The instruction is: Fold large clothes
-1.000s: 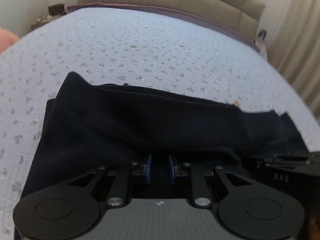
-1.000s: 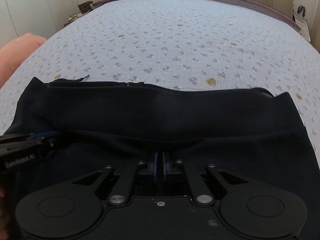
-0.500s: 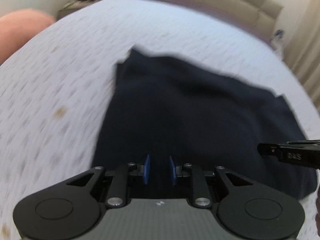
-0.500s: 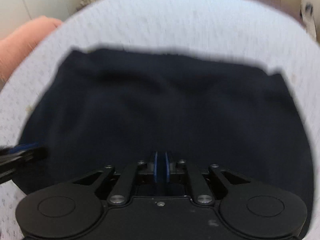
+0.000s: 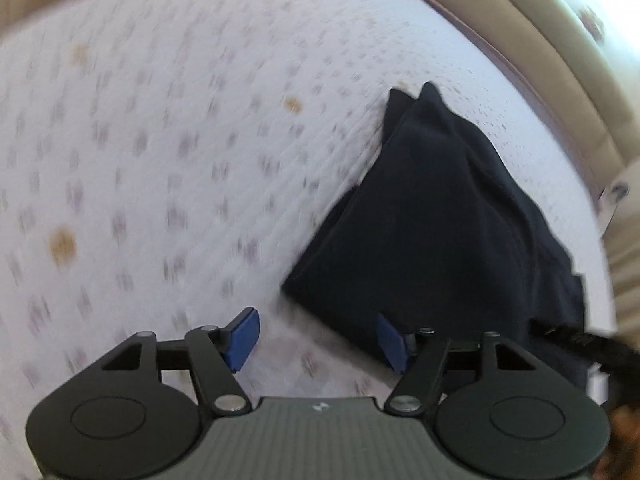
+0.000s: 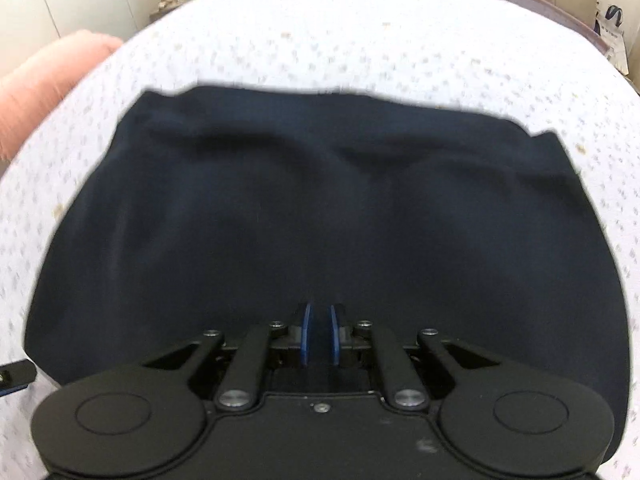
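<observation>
White flower-print bedspread [image 6: 360,40] carries the dark garment [image 6: 320,220], already folded into a compact block at frame centre, so little seems left: left gripper [image 5: 318,338] has just been opening, wide and empty, while right gripper [image 6: 319,334] stays almost closed, its hold on the cloth unclear.

Left hand-held gripper [image 5: 318,338] just opened, empty, dark garment [image 5: 448,216], bedspread [image 5: 160,140]

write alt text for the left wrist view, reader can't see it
The left tongs stand open with nothing between their blue pads, having just opened, over a white bedspread with a small floral print. A folded dark navy garment lies on the bed to the right, its near corner just ahead of the right pad. The picture is blurred by motion.
</observation>
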Action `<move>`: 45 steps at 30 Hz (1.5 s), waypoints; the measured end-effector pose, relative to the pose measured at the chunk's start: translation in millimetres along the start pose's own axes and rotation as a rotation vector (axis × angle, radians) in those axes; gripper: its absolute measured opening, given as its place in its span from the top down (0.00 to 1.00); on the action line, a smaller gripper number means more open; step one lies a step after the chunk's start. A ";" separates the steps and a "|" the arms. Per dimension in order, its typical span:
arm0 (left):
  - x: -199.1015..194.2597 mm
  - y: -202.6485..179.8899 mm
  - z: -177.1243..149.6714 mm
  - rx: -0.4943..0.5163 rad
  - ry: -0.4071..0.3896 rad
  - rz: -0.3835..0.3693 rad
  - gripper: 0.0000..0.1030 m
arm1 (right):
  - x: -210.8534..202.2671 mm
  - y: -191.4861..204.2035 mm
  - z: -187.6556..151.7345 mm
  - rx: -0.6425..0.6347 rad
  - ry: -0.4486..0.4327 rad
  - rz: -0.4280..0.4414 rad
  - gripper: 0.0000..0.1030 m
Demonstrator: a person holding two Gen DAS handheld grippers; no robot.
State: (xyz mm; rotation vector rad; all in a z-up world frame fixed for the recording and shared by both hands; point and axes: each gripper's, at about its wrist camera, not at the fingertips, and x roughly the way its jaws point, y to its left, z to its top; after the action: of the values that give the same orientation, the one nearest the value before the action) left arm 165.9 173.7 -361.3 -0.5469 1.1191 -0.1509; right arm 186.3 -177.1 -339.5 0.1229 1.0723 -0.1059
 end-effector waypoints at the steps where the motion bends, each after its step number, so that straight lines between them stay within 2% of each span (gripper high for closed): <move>1: 3.5 5.6 -3.0 -0.046 0.014 -0.039 0.34 | 1.3 -0.1 -1.4 0.001 -0.010 -0.001 0.91; 2: 8.4 11.1 -3.8 -0.083 0.010 -0.069 0.30 | 0.7 0.4 -0.4 -0.005 -0.017 0.000 0.91; 3: 12.4 14.8 -4.4 -0.108 -0.013 -0.101 0.21 | -0.3 -0.2 -0.2 -0.009 -0.019 0.003 0.91; 5: 17.2 13.8 -3.0 -0.123 -0.046 -0.160 0.09 | 2.0 -2.0 -0.3 -0.005 -0.021 0.007 0.90; 9: 34.3 -1.6 9.5 -0.106 -0.111 -0.237 0.07 | -0.6 -8.9 -5.4 0.004 -0.036 0.027 0.90; 10: 39.6 -3.5 14.4 -0.109 -0.123 -0.258 0.08 | -0.4 -10.0 -5.7 0.002 -0.039 0.030 0.90; 12: 53.8 -5.0 26.6 -0.134 -0.147 -0.301 0.19 | 0.2 -10.2 -5.6 -0.005 -0.044 0.028 0.90; 15: 68.7 -2.3 41.3 -0.176 -0.151 -0.326 0.50 | -5.5 -8.2 -7.4 -0.008 -0.050 0.018 0.90; 17: 69.7 2.0 41.4 -0.203 -0.137 -0.333 0.54 | -6.5 -8.5 -8.0 0.001 -0.052 0.017 0.90; 22: 49.9 8.3 22.8 -0.178 -0.099 -0.304 0.53 | -8.4 -8.5 -10.0 0.023 -0.054 0.015 0.90; 25: 55.6 6.3 22.3 -0.169 -0.095 -0.300 0.53 | -12.6 -5.5 -8.4 0.024 -0.061 -0.002 0.90; 29: 72.3 -7.4 36.9 -0.169 -0.102 -0.301 0.57 | -36.3 2.9 -4.2 0.005 -0.156 -0.033 0.90; 30: 74.7 -11.8 39.2 -0.159 -0.101 -0.287 0.71 | -39.4 5.6 -3.1 -0.003 -0.168 -0.051 0.90; 31: 76.7 -18.2 40.7 -0.136 -0.097 -0.266 0.76 | -39.4 7.0 -2.2 -0.003 -0.166 -0.064 0.90; 33: 72.7 -30.8 39.1 -0.088 -0.122 -0.231 0.82 | -29.6 5.4 -2.6 0.019 -0.122 -0.059 0.90; 35: 61.7 -41.8 36.5 -0.039 -0.152 -0.237 0.83 | -9.2 -0.1 -8.8 0.064 -0.041 -0.010 0.89; 39: 28.5 -80.1 37.1 0.120 -0.214 -0.363 0.84 | -0.9 -22.7 -17.2 0.206 -0.059 0.072 0.89; 45: 12.7 -168.2 14.5 0.351 -0.239 -0.511 0.84 | 1.9 -70.1 -21.5 0.393 -0.031 0.280 0.89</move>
State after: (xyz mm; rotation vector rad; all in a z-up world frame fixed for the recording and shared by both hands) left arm 210.3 29.3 -284.9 -0.5090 0.6808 -0.6941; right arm 158.4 -243.2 -354.7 0.6211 0.9837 -0.0643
